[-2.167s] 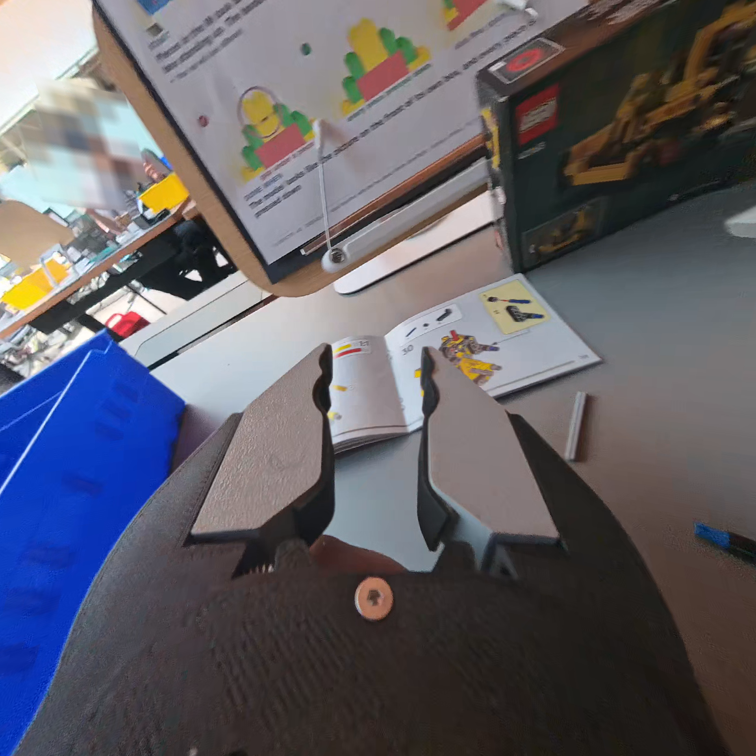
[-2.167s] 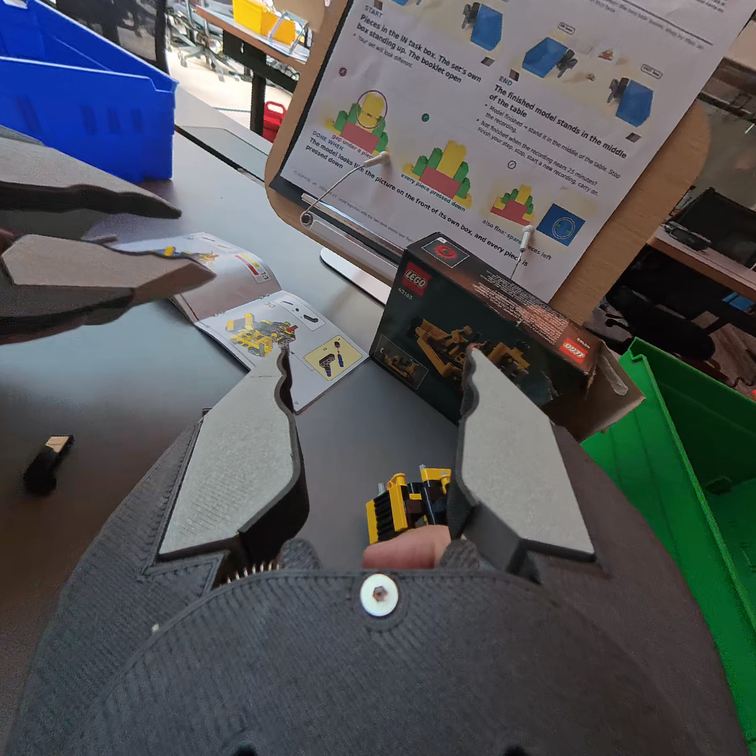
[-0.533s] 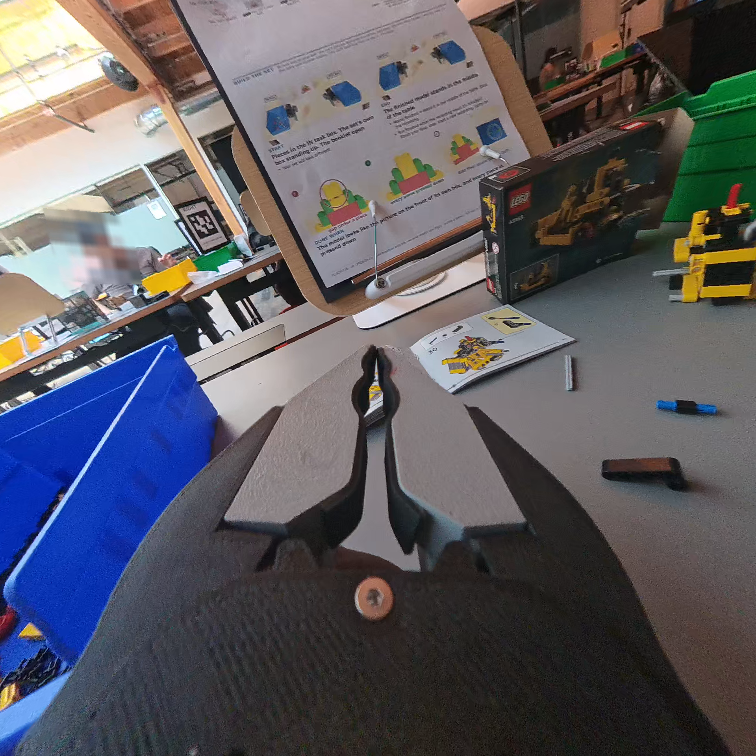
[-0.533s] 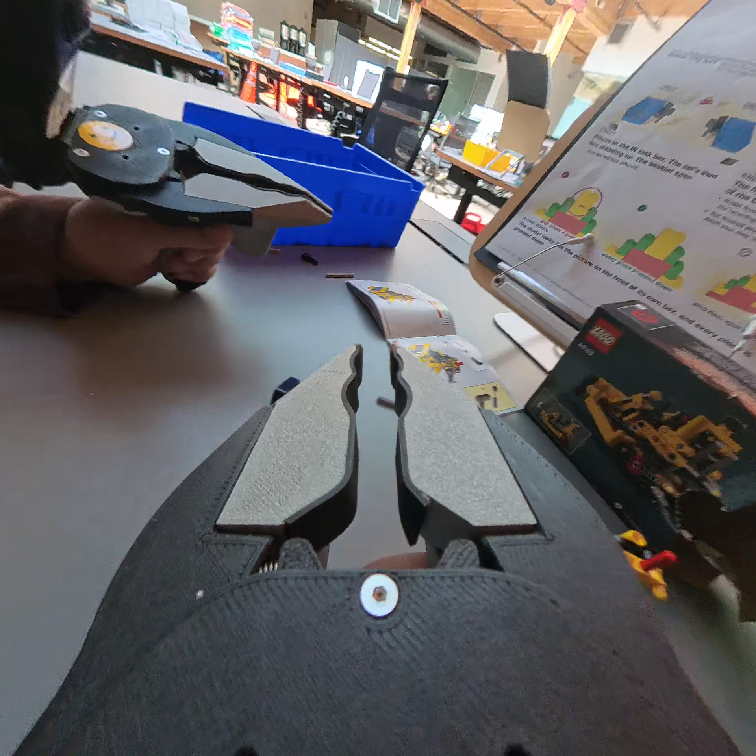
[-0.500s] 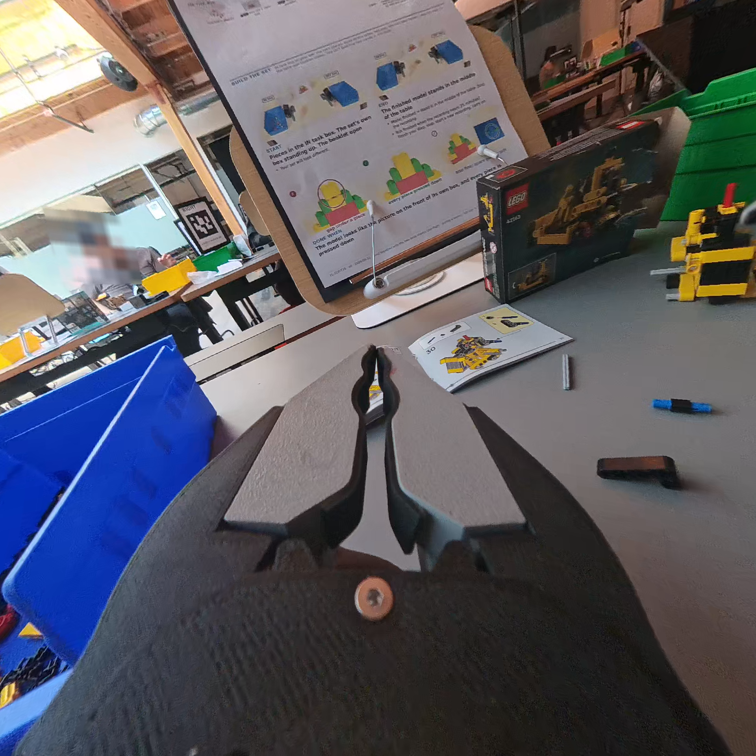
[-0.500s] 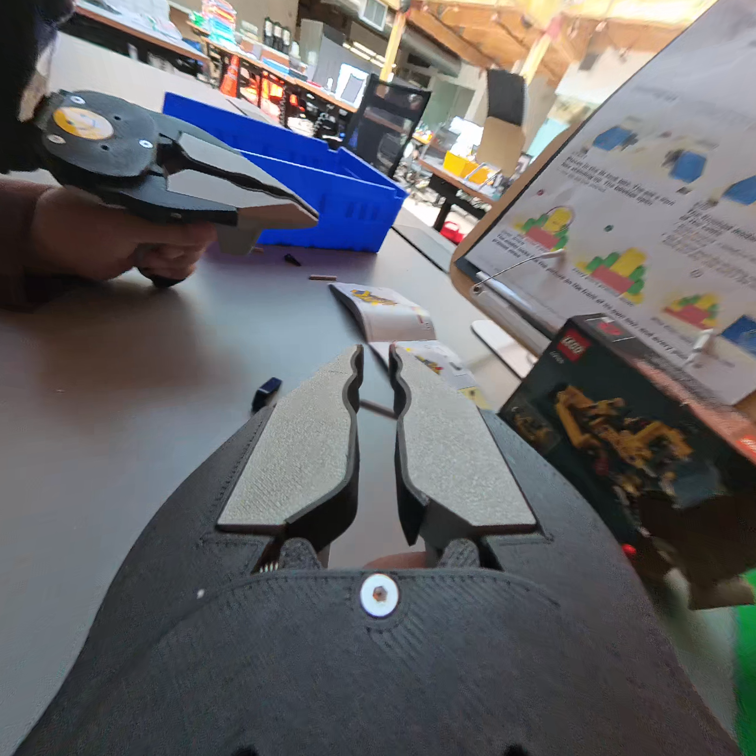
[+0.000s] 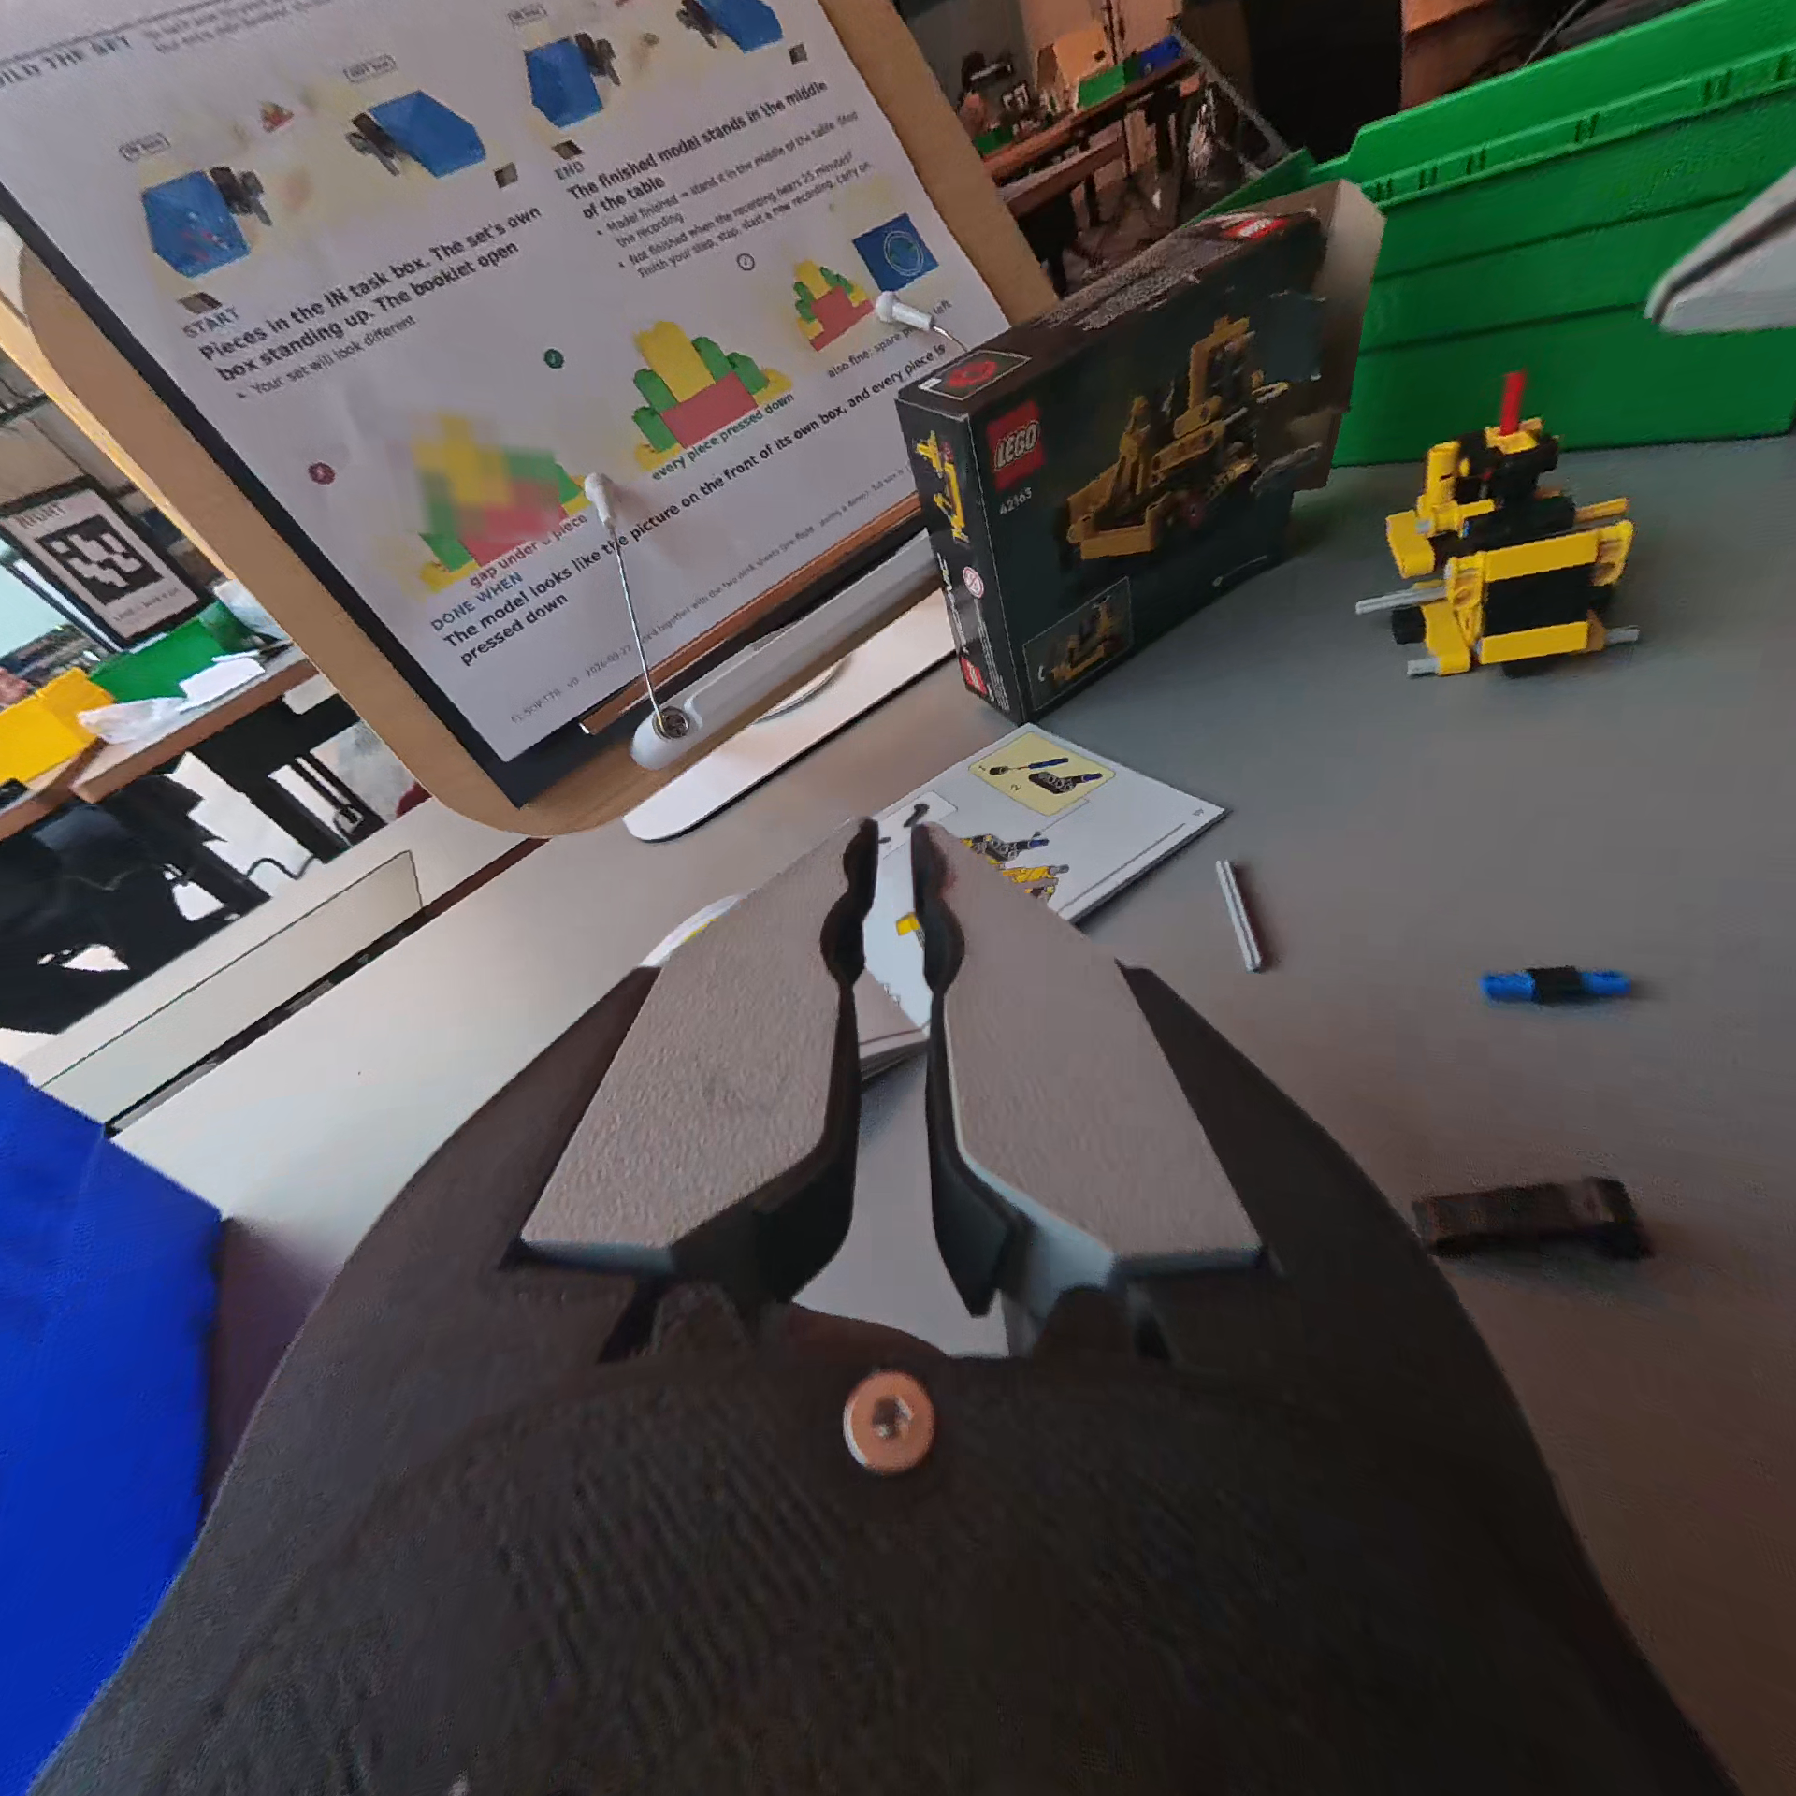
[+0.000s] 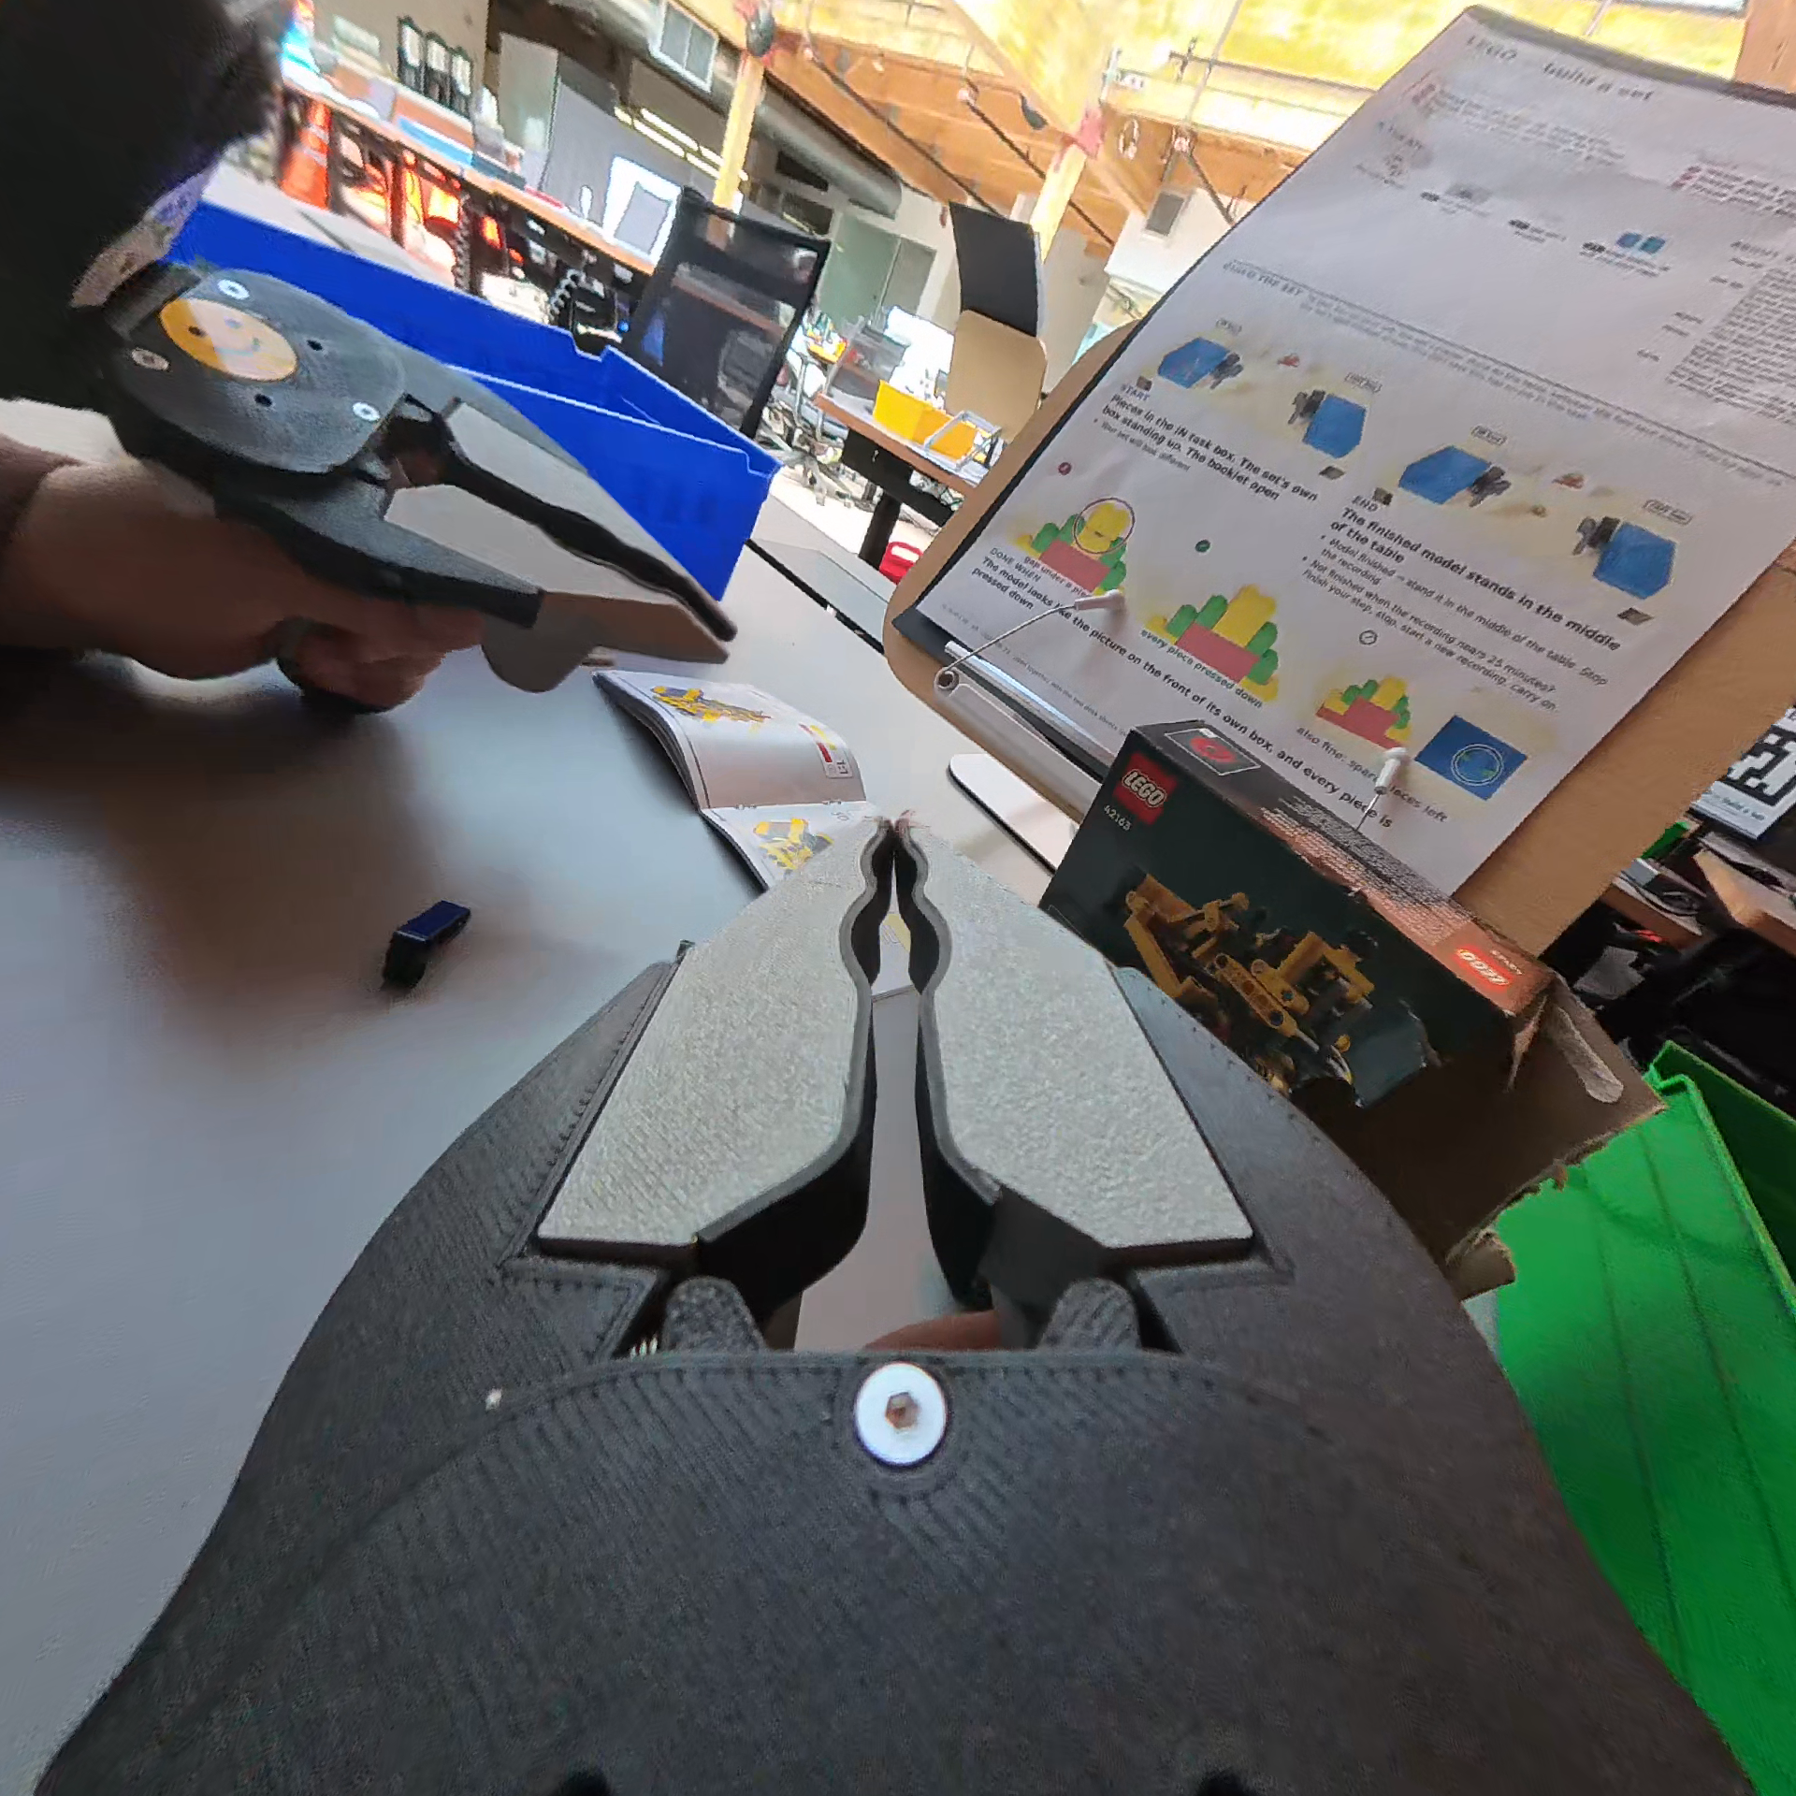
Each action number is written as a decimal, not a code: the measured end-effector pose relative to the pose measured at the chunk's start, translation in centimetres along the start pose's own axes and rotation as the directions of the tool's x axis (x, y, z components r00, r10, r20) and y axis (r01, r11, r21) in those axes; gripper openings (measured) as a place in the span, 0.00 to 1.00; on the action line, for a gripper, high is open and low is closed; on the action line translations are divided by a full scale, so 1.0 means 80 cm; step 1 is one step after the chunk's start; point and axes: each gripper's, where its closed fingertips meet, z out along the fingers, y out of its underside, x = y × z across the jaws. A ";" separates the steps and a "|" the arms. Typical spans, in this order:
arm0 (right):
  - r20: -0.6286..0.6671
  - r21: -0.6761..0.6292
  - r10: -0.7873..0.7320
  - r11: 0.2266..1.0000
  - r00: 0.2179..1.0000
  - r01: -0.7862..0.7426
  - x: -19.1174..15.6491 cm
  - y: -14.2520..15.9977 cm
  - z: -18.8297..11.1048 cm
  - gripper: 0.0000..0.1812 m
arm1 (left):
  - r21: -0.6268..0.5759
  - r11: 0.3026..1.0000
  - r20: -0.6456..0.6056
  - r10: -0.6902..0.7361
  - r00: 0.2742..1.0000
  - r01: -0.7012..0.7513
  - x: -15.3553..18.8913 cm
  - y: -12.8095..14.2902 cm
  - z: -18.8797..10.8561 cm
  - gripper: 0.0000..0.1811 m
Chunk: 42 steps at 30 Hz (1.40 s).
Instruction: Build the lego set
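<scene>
1. Holding my left gripper (image 7: 892,844) above the grey table (image 7: 1458,1409), fingers nearly pressed together with only a thin slit at the tips and nothing between them. At 2.2 s ago they were spread; at 0.5 s ago they were already drawn in like this.
2. My right gripper (image 8: 892,834) is closed empty, tips touching. At 2.2 s ago it was spread wide with the yellow-and-black model sitting low between its fingers.
3. That lego model (image 7: 1497,573) now stands upright on the table, released, to the right of the set box (image 7: 1118,515) and in front of the green bin (image 7: 1574,243). It carries a red piece on top.
4. The instruction booklet (image 7: 1088,807) lies open just past my left fingertips, in front of the box.
5. Loose parts on the table, right of the booklet: a grey axle (image 7: 1239,914), a blue-and-black pin (image 7: 1555,984), and a black beam (image 7: 1526,1229) nearest me, all apart from each other.
6. From the right wrist view, my left hand (image 8: 224,593) grips its tool low over the table, with the blue bin (image 8: 622,437) behind it.
7. The instruction board (image 7: 486,340) stands behind the box. Compared with 0.5 s ago it fills more of the left view.
</scene>
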 end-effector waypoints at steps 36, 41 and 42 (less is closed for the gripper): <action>-0.363 -0.344 0.280 0.846 0.889 -0.407 0.148 0.117 -0.027 0.00 | -0.150 0.987 0.172 -0.033 0.985 0.059 -0.049 0.034 -0.002 0.08; -0.387 -0.278 0.343 0.841 0.856 -0.464 0.162 0.112 -0.032 0.00 | -0.158 0.985 0.156 -0.044 0.987 0.069 -0.049 0.036 0.002 0.07; -0.397 -0.283 0.339 0.839 0.853 -0.465 0.165 0.115 -0.032 0.00 | -0.159 0.985 0.150 -0.040 0.988 0.064 -0.048 0.036 0.003 0.07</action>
